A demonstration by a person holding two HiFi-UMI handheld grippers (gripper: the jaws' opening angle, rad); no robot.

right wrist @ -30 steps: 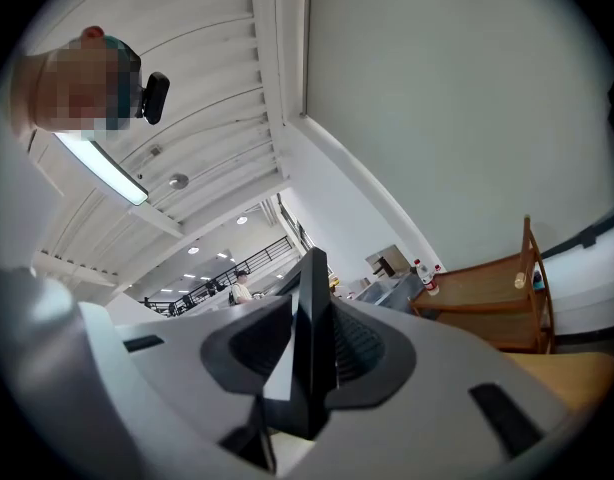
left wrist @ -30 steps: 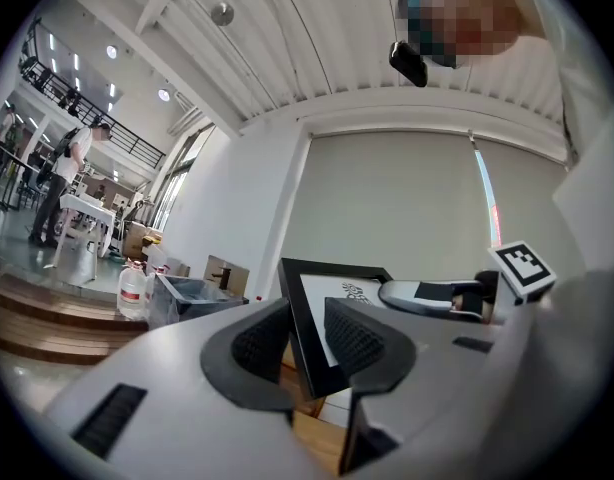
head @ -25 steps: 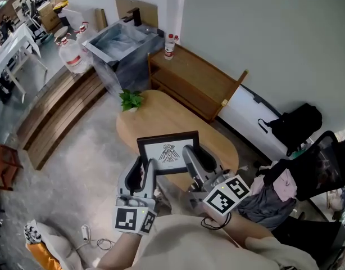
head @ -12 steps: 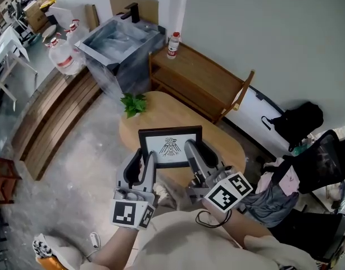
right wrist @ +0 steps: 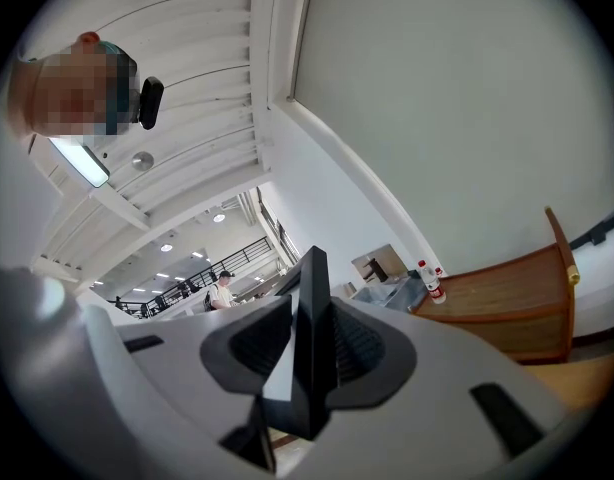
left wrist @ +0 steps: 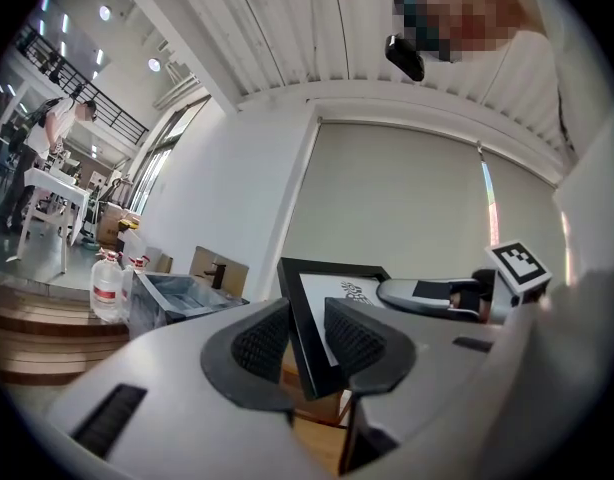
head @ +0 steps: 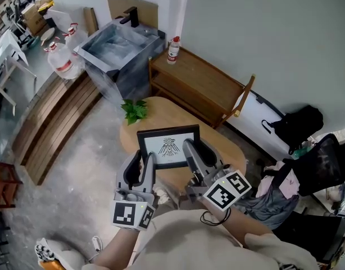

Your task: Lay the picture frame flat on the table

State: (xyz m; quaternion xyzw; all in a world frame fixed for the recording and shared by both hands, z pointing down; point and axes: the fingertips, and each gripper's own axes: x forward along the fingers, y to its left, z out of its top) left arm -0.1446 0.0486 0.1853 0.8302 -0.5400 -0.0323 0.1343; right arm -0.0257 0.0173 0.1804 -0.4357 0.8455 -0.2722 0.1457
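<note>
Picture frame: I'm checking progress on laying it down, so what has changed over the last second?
Held by both tongs, the picture frame has been carried farther over the table, toward the potted plant. Unchanged: the left tongs grip its left edge, the right tongs grip its right edge, and it is still raised, not lying flat.

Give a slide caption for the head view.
Left tongs and right tongs grip the picture frame by its sides over a wooden table.
</note>
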